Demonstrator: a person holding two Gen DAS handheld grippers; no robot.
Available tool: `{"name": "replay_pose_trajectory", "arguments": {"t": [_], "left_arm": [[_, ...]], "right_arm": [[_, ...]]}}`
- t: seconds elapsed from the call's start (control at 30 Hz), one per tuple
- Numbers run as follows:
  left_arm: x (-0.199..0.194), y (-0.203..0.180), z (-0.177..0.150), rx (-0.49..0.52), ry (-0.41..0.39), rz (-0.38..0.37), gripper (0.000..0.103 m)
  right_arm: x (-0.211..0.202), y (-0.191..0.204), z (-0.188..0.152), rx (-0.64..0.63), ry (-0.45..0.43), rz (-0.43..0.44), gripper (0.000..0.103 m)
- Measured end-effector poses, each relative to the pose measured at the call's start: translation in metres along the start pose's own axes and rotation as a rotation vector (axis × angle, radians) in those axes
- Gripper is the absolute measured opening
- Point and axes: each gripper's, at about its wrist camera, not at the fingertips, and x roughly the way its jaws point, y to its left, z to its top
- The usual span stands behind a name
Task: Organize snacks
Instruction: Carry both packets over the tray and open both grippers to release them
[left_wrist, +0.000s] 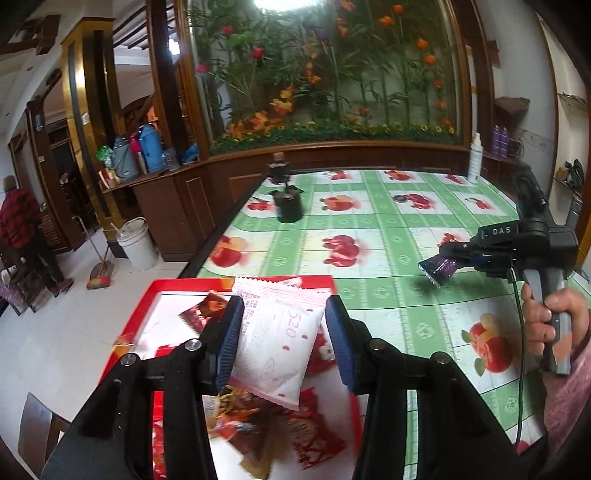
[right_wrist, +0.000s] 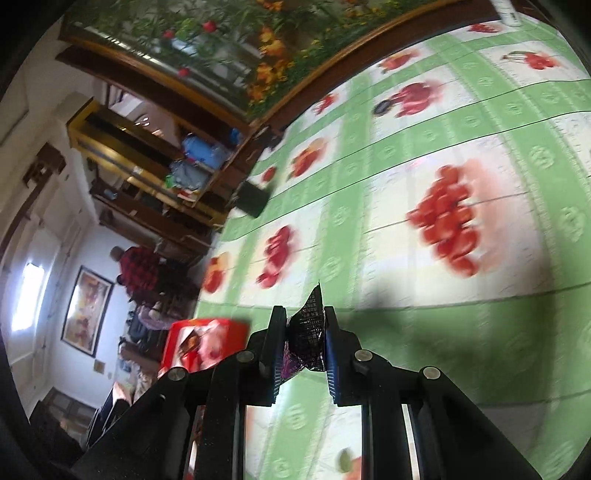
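Note:
My left gripper (left_wrist: 282, 334) is shut on a white snack packet (left_wrist: 275, 339) with pink print, held above a red tray (left_wrist: 147, 295) at the table's near left corner. Several red and brown snack packets (left_wrist: 255, 417) lie in that tray. To the right, over the tablecloth, a hand holds my right gripper (left_wrist: 441, 264), shut on a small dark purple packet (left_wrist: 437, 271). In the right wrist view the right gripper (right_wrist: 305, 328) pinches that dark purple packet (right_wrist: 306, 339) between its pads, above the cloth. The red tray (right_wrist: 207, 341) shows at the lower left there.
A green tablecloth (left_wrist: 388, 236) with fruit prints covers the table. A black pot (left_wrist: 289, 206) stands at the far left edge, a white spray bottle (left_wrist: 475, 158) at the far right. Behind is a flower display. A person in red (left_wrist: 22, 229), a white bucket and a broom stand on the floor.

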Motion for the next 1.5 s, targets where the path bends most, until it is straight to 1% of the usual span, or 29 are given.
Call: {"name": "replay_pose_trajectory", "arguments": {"t": [0.07,0.17,0.3,0.43,0.67,1.0,1.13,1.2,1.23,1.3,1.37,1.4,1.43,1.5], "left_arm": [[-0.002,0.007,-0.002,-0.012,-0.005,0.008,0.044],[-0.006,0.017,-0.006,-0.024,-0.011,0.024,0.044],[-0.007,0.027,-0.009,-0.042,-0.009,0.039,0.044],[-0.005,0.034,-0.013,-0.058,-0.002,0.051,0.044],[-0.005,0.046,-0.018,-0.082,0.002,0.055,0.044],[0.000,0.058,-0.025,-0.106,0.016,0.058,0.044],[0.006,0.063,-0.028,-0.113,0.032,0.067,0.044],[0.012,0.068,-0.032,-0.125,0.054,0.082,0.044],[0.014,0.072,-0.034,-0.135,0.066,0.089,0.045],[0.020,0.081,-0.039,-0.167,0.097,0.108,0.045],[0.024,0.086,-0.043,-0.192,0.128,0.122,0.050],[0.026,0.087,-0.044,-0.199,0.137,0.124,0.056],[0.027,0.089,-0.047,-0.207,0.145,0.129,0.059],[0.028,0.087,-0.048,-0.204,0.154,0.141,0.060]], "right_arm": [[0.000,0.012,-0.007,-0.020,-0.015,0.025,0.019],[0.001,0.025,-0.015,-0.034,-0.018,0.096,0.019],[0.005,0.044,-0.024,-0.071,-0.026,0.164,0.019],[0.013,0.061,-0.033,-0.092,-0.016,0.218,0.019],[0.036,0.087,-0.053,-0.130,0.023,0.277,0.019],[0.067,0.119,-0.074,-0.176,0.087,0.309,0.019],[0.075,0.129,-0.081,-0.211,0.102,0.303,0.019],[0.081,0.134,-0.084,-0.230,0.117,0.290,0.020],[0.083,0.137,-0.086,-0.240,0.123,0.281,0.022],[0.083,0.139,-0.088,-0.258,0.119,0.266,0.022],[0.080,0.135,-0.086,-0.238,0.102,0.267,0.023],[0.078,0.132,-0.084,-0.226,0.095,0.268,0.023],[0.077,0.128,-0.081,-0.209,0.085,0.268,0.023],[0.074,0.120,-0.077,-0.182,0.069,0.257,0.027]]}}
